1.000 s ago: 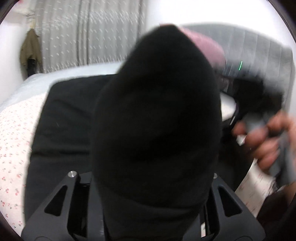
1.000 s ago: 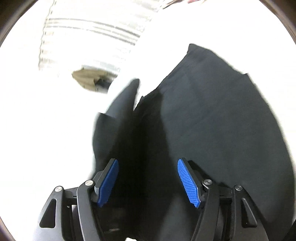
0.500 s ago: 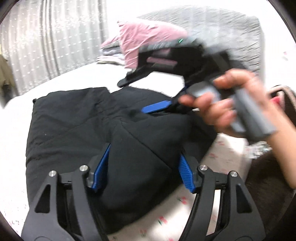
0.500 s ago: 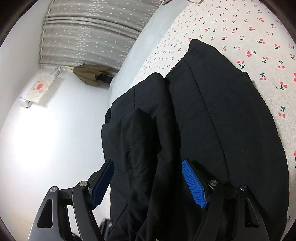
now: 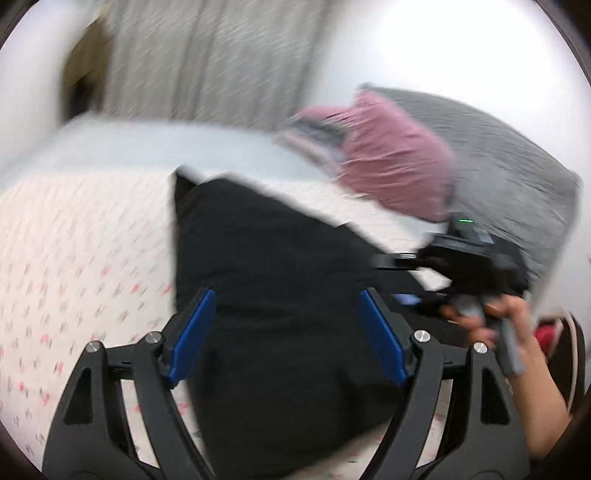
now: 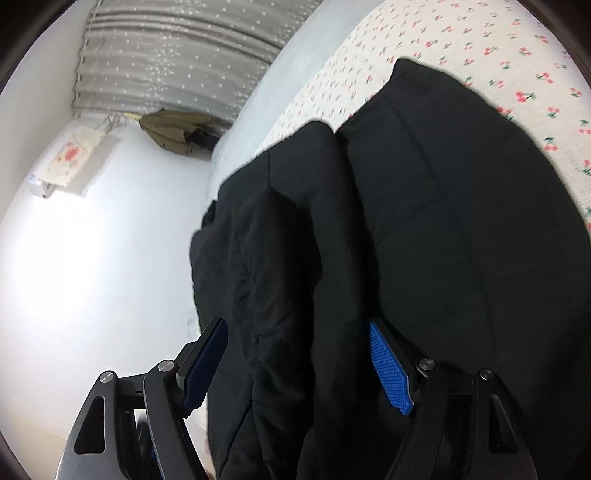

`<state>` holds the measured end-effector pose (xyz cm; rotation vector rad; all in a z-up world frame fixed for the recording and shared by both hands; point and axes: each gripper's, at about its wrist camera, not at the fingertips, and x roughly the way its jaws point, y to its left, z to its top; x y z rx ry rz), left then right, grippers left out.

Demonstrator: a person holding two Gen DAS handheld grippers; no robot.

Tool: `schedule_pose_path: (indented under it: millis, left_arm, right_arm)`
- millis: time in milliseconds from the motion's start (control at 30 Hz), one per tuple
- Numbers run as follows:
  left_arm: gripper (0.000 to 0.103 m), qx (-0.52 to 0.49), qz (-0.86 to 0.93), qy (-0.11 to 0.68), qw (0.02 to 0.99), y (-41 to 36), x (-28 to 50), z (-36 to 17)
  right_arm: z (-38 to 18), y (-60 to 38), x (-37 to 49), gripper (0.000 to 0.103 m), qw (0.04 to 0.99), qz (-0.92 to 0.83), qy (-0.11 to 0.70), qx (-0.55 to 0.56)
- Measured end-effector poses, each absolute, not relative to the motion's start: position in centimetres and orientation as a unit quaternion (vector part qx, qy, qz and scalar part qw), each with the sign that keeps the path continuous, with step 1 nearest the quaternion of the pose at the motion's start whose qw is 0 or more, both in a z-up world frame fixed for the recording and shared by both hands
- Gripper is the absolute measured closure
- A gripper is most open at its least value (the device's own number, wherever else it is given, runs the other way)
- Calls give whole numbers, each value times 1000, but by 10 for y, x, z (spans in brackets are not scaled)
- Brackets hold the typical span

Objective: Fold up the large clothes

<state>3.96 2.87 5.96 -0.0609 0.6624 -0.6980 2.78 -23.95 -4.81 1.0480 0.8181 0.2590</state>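
We see the left gripper (image 5: 286, 332) with its jaws spread wide; they have just been opening, and the blue pads (image 5: 192, 336) press on nothing. The black padded garment (image 5: 273, 295) lies below and beyond them, showing through the gap without being pinched. This view is smeared by motion blur, so fine detail is lost. From the gripper, the garment stretches toward 12 o'clock across the cherry-print bedsheet (image 5: 74, 258), which fills the 9 o'clock side. At 3 o'clock a hand (image 5: 506, 332) grips the handle of the right gripper (image 5: 406, 280), which reaches over the garment's right edge. At 1 o'clock a pink cloth (image 5: 395, 162) sits against a grey pillow (image 5: 509, 158), and a grey curtain (image 5: 221, 55) hangs at 12 o'clock.

In the right wrist view, the right gripper (image 6: 297, 363) also stands wide, its jaws having just been opening. A thick fold of the black padded garment (image 6: 424, 240) passes between the pads, but we cannot tell whether it touches them. The bedsheet (image 6: 461, 33) runs at 1 o'clock, the curtain (image 6: 177, 62) at 11 o'clock.
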Motion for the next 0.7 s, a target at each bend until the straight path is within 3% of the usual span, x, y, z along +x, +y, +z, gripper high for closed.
schedule_pose_path:
  millis: [133,167,200,233,300,500,633,700]
  left_arm:
    - [23,-65,-304,376,873,35,66,34]
    - [23,-74,-299,383,871,34,70,30]
    - [23,-80,-298,386,870,39,71,31]
    - [23,-89,-297,385,869,44,70,28]
    - [25,-106,-298,372,872,46,64,35]
    - [31,-122,-329,357,866,30,56,37]
    - [39,-97,-347,387,849,2,54,21]
    - [39,-89,-346,386,851,-10,52,16]
  right_arm:
    - [-49,-217,44,27,794,129,397,442]
    - [-47,-212,46,35,800,132,396,432]
    - [-44,-208,47,65,808,133,391,420]
    - [-39,-204,48,77,818,131,385,406]
    - [-23,-202,42,83,837,132,362,388]
    - [26,-230,-4,85,882,138,286,348]
    - [-11,-271,-13,85,855,83,339,383]
    - [-31,-283,-10,74,839,67,375,389]
